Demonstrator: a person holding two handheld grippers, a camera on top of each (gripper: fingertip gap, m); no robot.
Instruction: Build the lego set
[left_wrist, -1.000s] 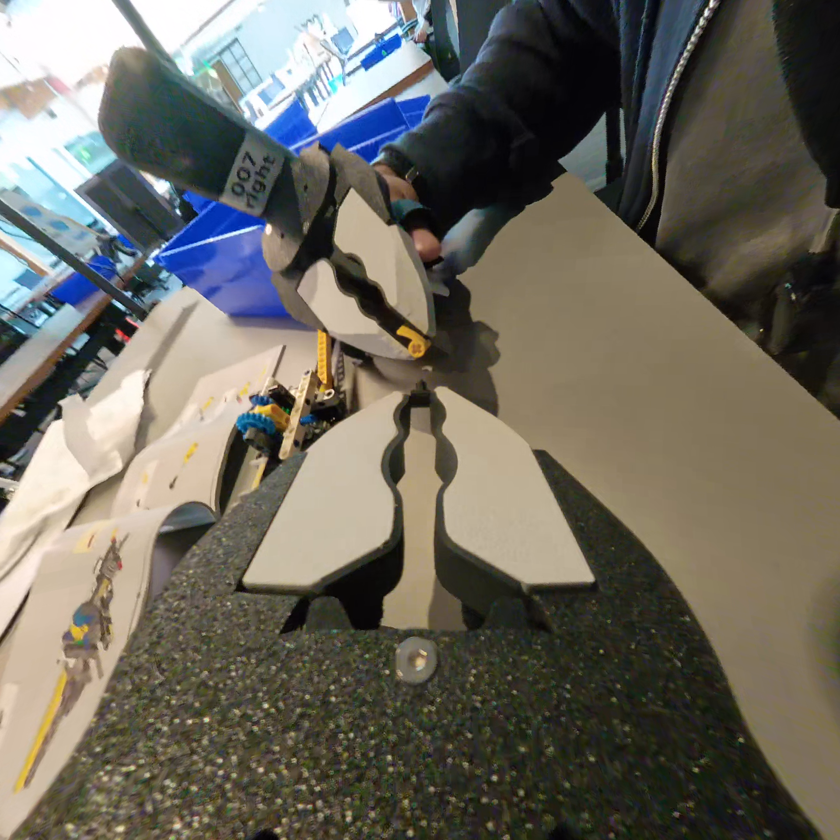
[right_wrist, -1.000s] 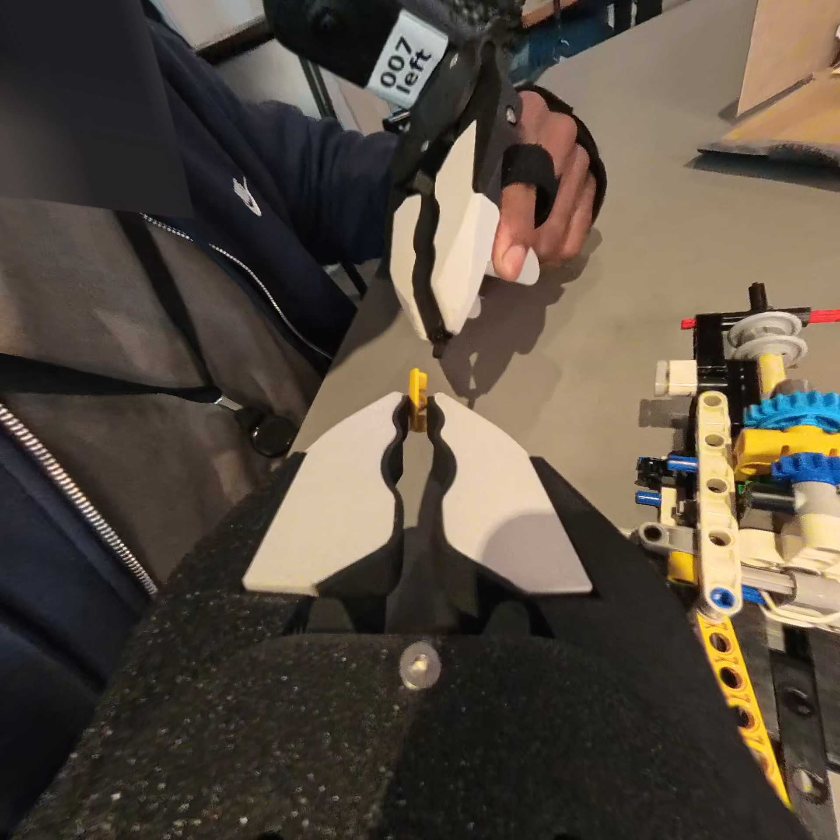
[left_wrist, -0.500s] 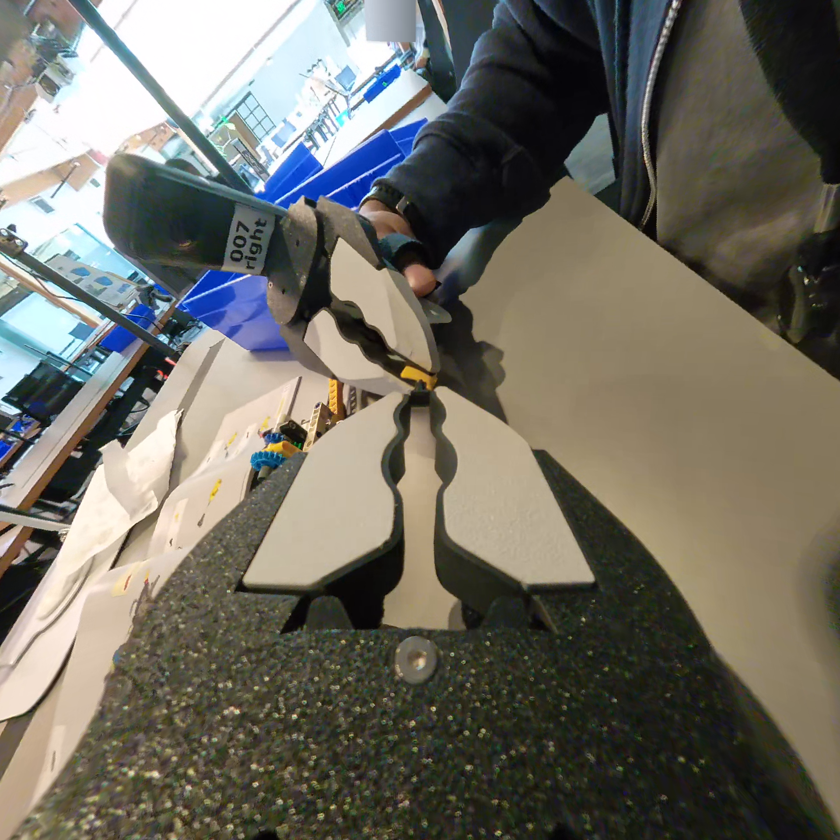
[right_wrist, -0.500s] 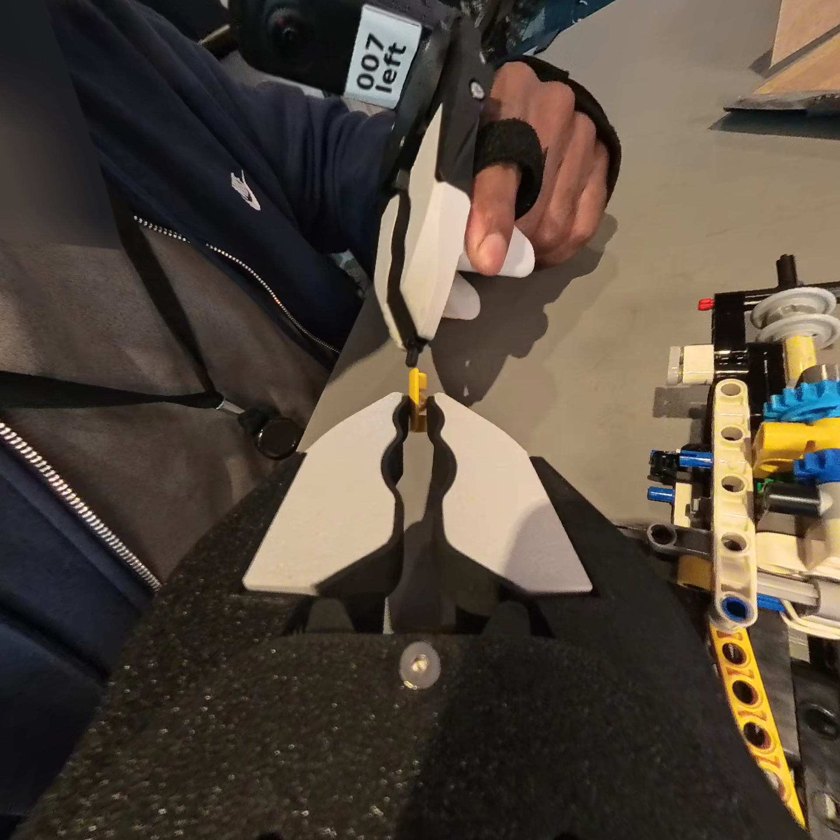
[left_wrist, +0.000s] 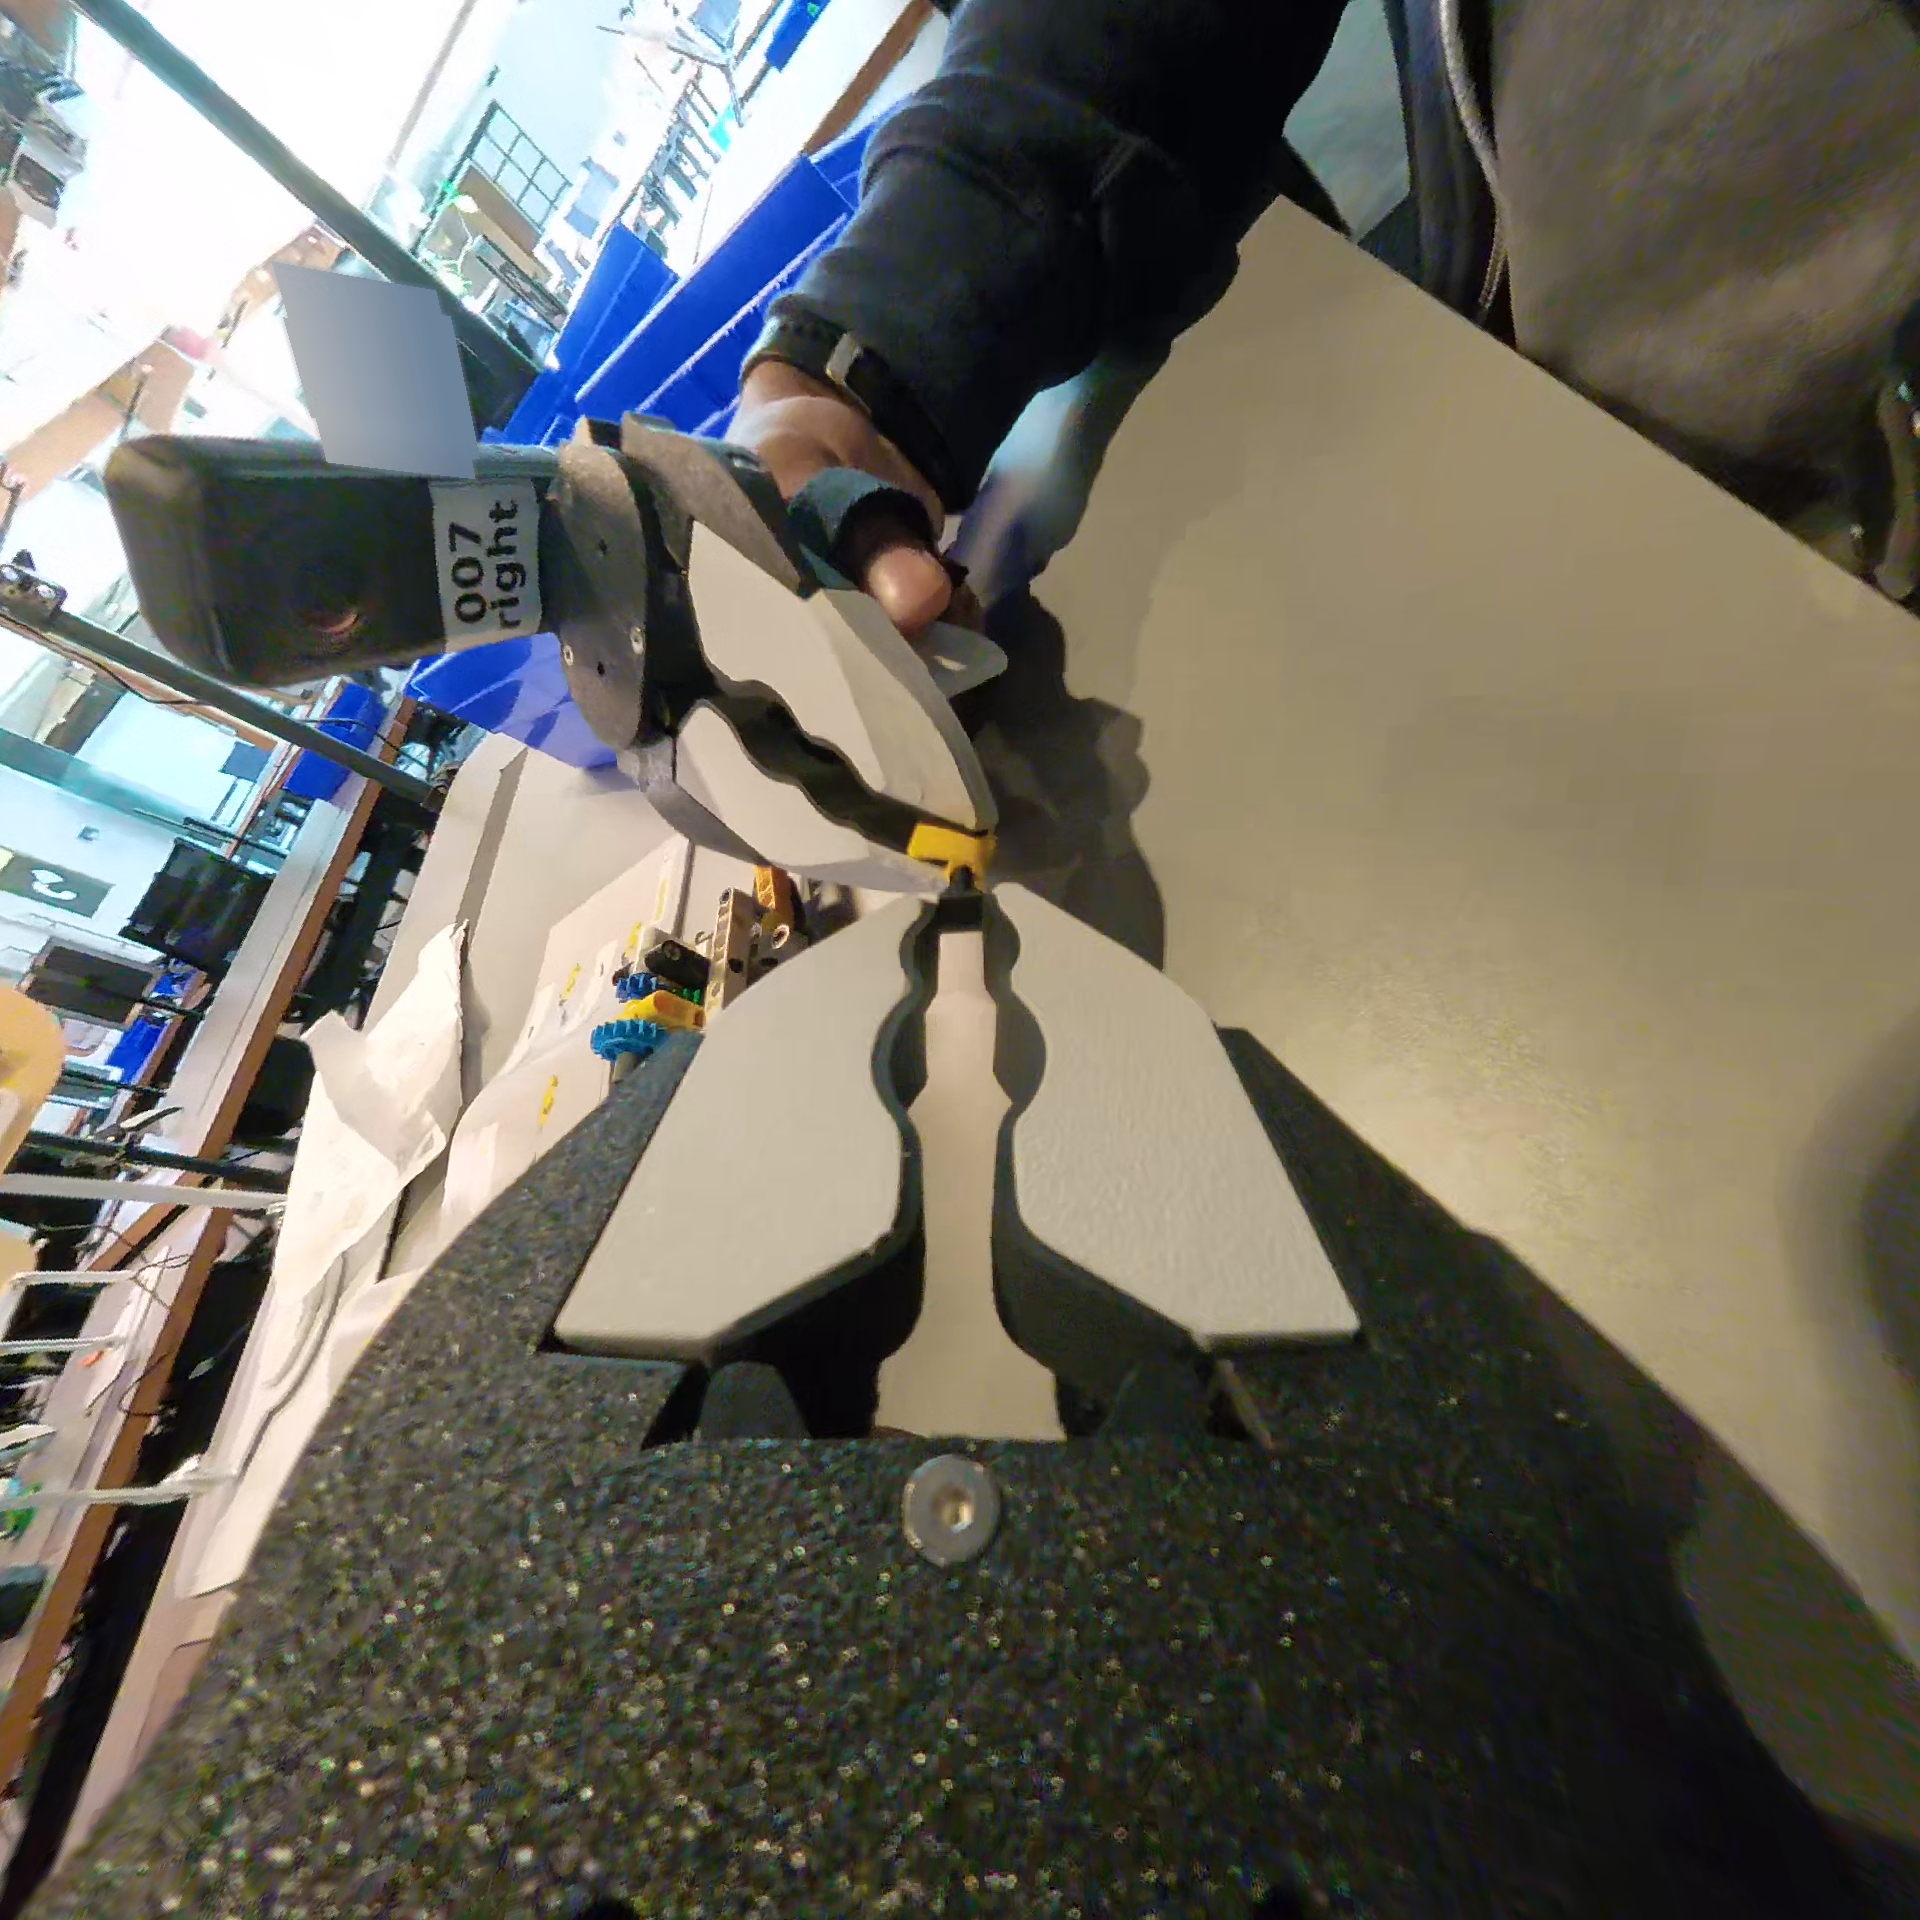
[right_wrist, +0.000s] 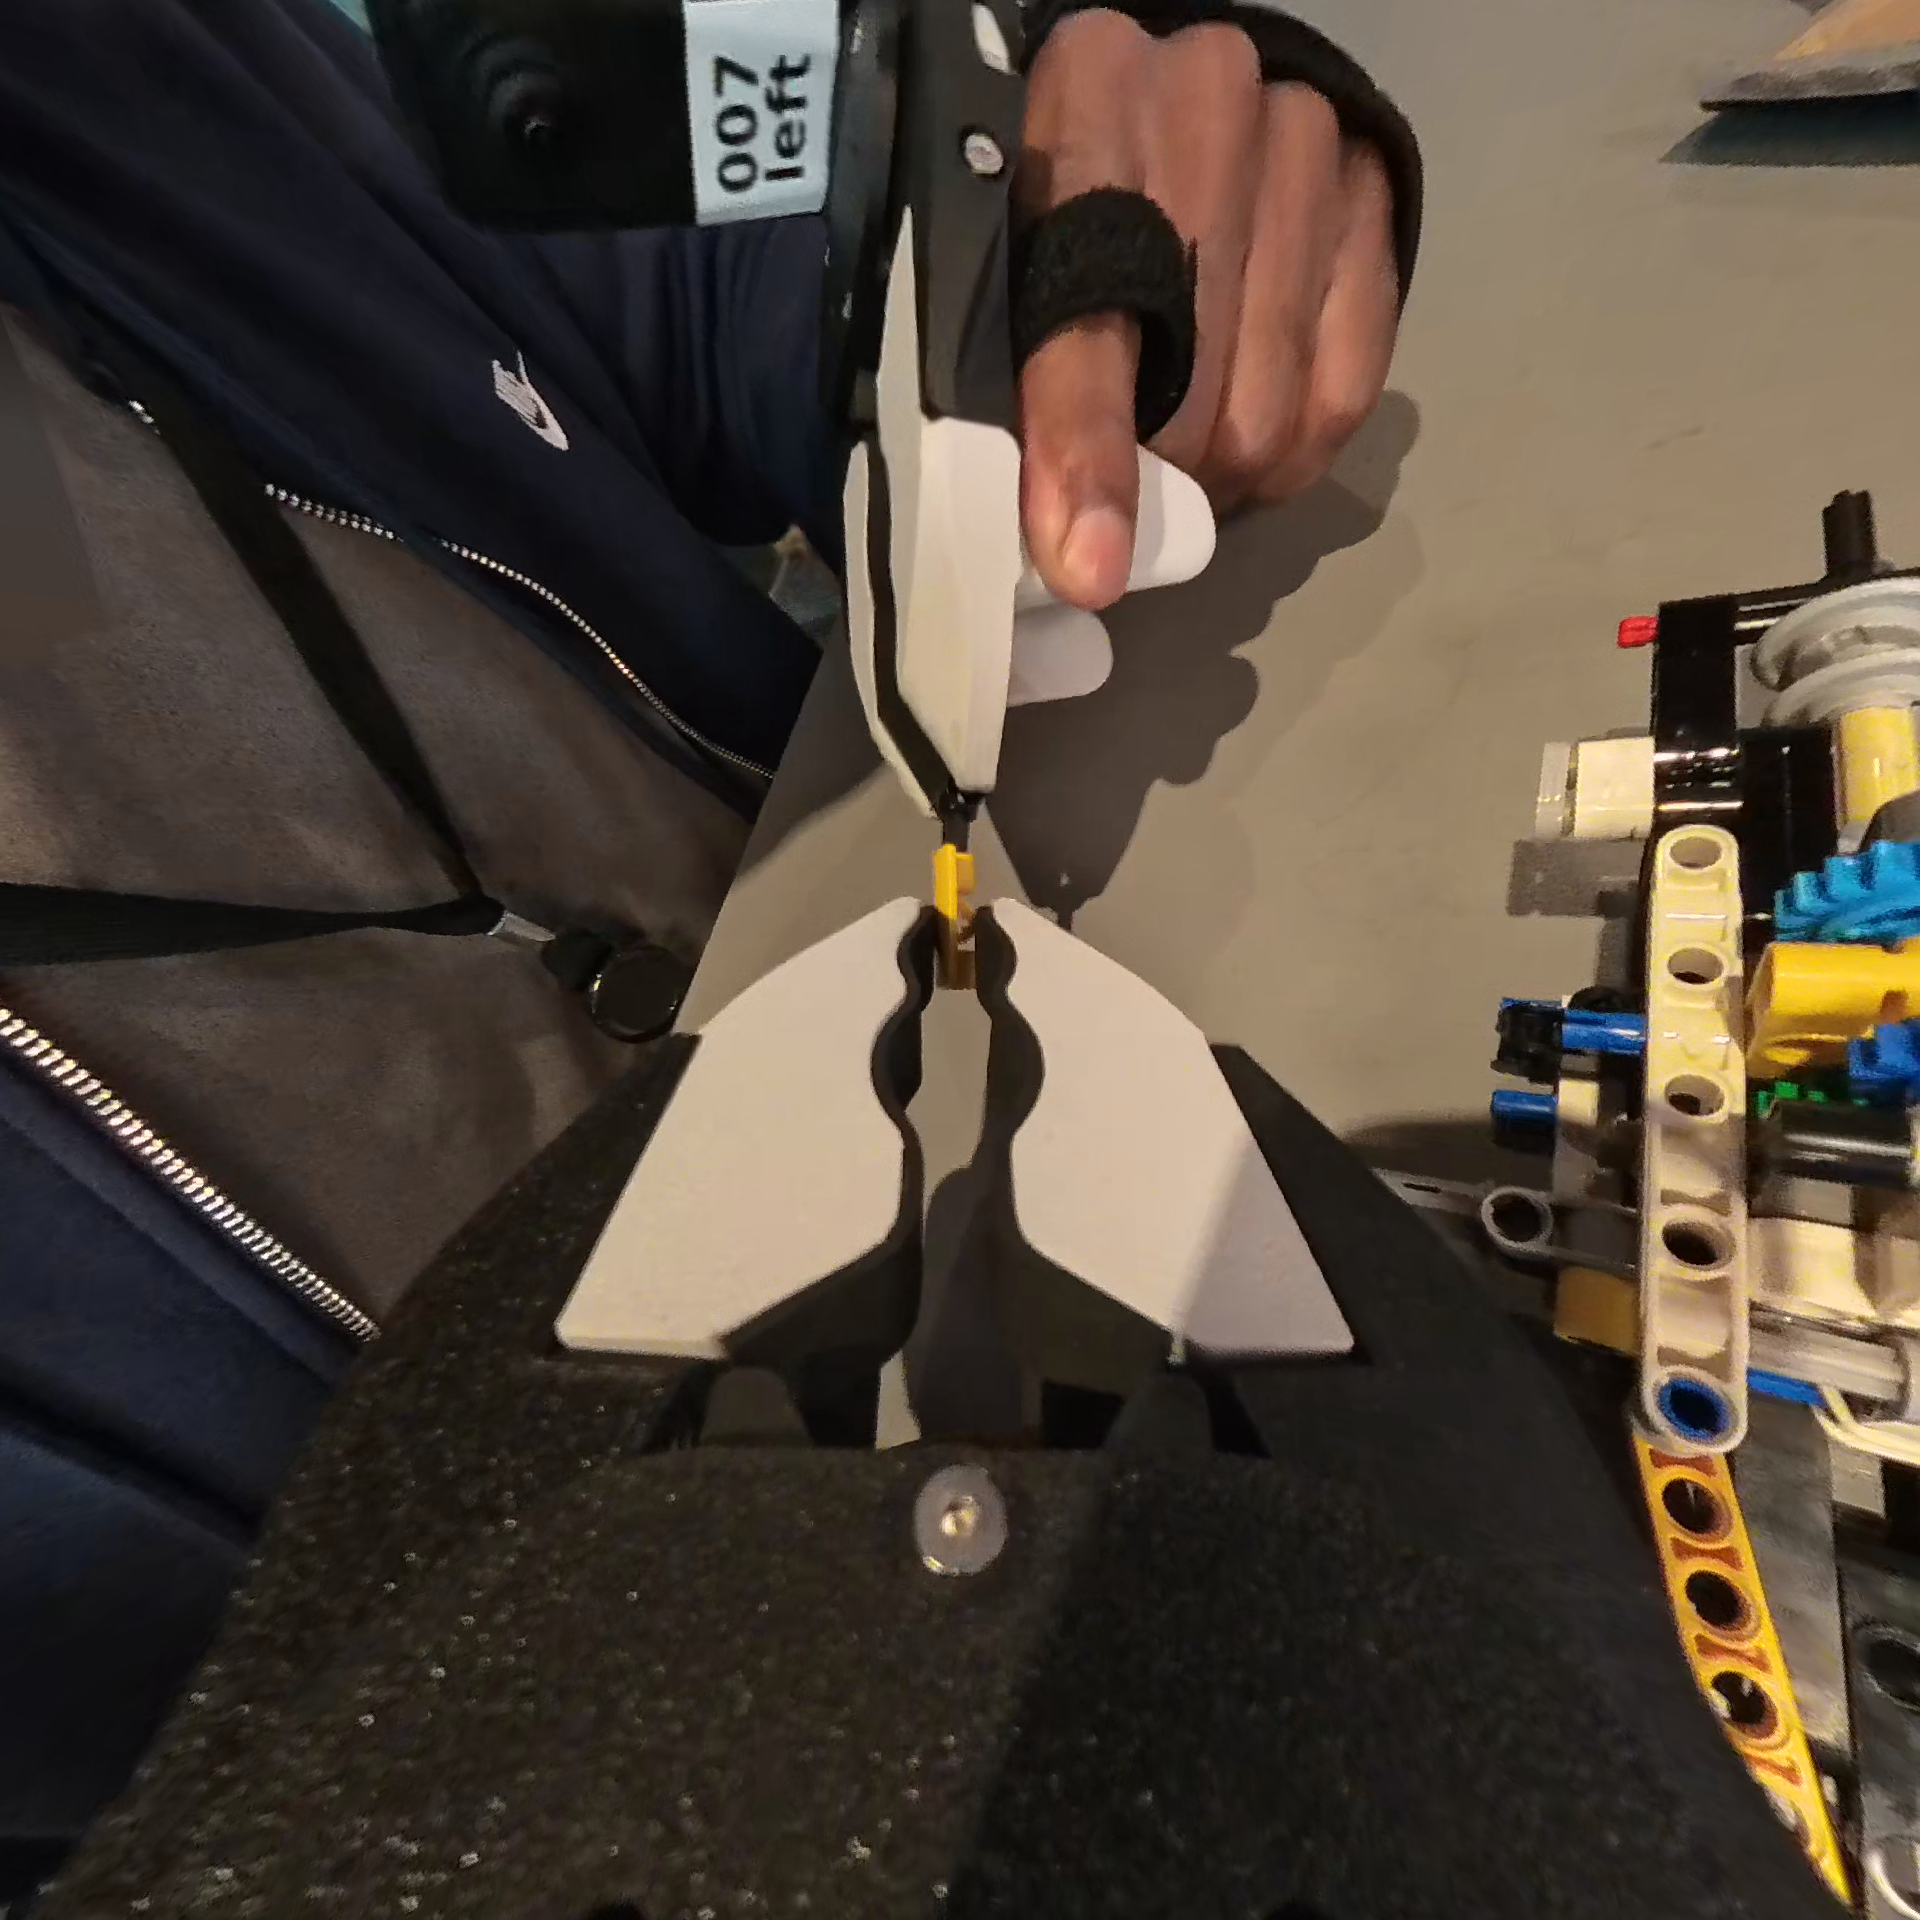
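Yellow peg (right_wrist: 951, 914) pinched at tips of right gripper (right_wrist: 954, 940), jaws nearly closed on its lower half, held above grey desk (right_wrist: 1351, 727); long axis along fingers, free end toward left gripper (right_wrist: 951, 805). Left jaws closed on small dark pin (right_wrist: 953, 828), touching peg's end. Judged light, rigid, slippery, easily dropped; best gripped mid-body.

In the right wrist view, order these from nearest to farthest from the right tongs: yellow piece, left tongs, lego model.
1. Yellow piece: pinched at the tips of the right tongs.
2. Left tongs: just above, tip at the piece.
3. Lego model: far right.
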